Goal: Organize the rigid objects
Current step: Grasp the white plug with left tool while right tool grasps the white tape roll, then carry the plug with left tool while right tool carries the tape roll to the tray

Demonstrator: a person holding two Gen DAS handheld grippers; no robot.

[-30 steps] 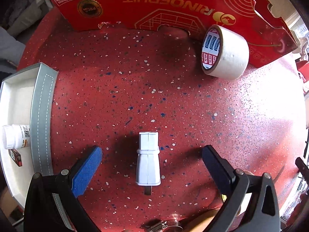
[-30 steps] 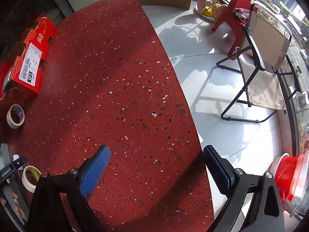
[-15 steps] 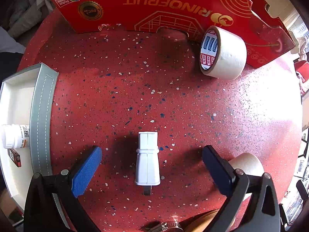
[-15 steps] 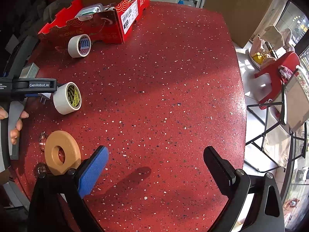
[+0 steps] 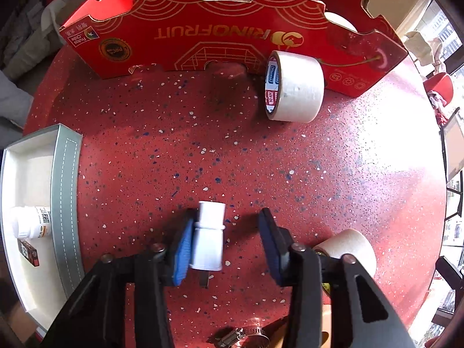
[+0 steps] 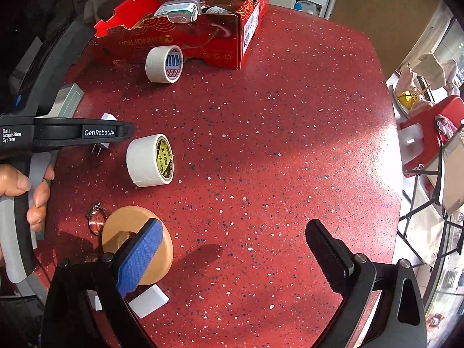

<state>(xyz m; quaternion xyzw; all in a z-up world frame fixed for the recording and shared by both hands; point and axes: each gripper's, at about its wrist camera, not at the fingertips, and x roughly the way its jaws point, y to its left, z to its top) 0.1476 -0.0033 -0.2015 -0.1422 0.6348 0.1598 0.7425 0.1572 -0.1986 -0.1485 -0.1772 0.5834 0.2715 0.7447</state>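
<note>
While the left gripper closes around the white plastic plug adapter on the red speckled bench, right pad not yet touching, right gripper gapes empty. Unsorted: two cream tape rolls, tan disc. White tray holds a pill bottle.

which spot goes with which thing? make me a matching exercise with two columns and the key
Things:
1. white plastic plug adapter
2. small white pill bottle
3. white tape roll with a blue-and-red core label
4. flat tan ring-shaped roll

Places:
a. in the white tray with a grey stitched rim
b. on its edge beside the red cardboard box
c. between the left claw fingers
d. flat on the red speckled table, next to the metal hose clamp

Pairs: 1-c, 2-a, 3-b, 4-d

The left claw's jaws are closing with the adapter between them.
</note>
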